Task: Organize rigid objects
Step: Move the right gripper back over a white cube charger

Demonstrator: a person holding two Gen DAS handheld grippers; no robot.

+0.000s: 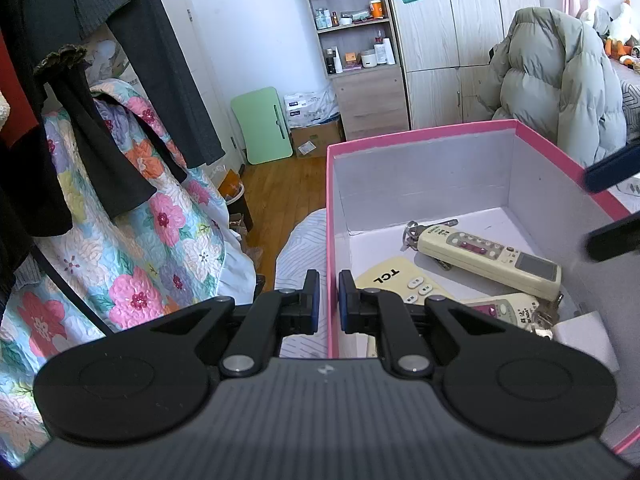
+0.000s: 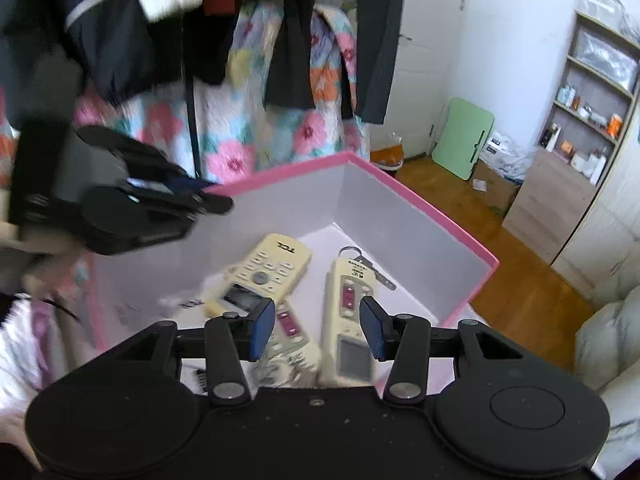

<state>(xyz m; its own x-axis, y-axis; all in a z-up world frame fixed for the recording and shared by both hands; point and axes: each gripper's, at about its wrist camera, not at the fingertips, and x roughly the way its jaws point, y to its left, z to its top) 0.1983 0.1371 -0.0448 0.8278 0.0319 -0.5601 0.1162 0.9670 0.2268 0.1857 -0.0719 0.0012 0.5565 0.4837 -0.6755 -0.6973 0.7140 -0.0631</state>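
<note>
The left gripper (image 1: pixel 329 300) is pinching the wall of the big pink cardboard box (image 1: pixel 420 134) with white insides, its 2 blue pads squeezing the pink edge from both sides. The right gripper (image 2: pixel 318 332) is hanging over the open box with its 2 blue fingers (image 2: pixel 262 334) standing about half apart, and nothing is sitting between them.

Down in the box, 3 cream plastic remote controls are lying on the white floor. The wide remote with TCL printed on it (image 2: pixel 266 276) is lying next to the long thin remote with the grey screen (image 2: pixel 350 320). A third small remote with a dark pink button (image 2: pixel 288 344) is lying between them, partly hidden by the right gripper. A silver key ring with keys (image 2: pixel 360 260) is poking out from under the top end of the long thin remote. A small white block (image 1: pixel 584 336) is sitting in the near corner of the box
</note>
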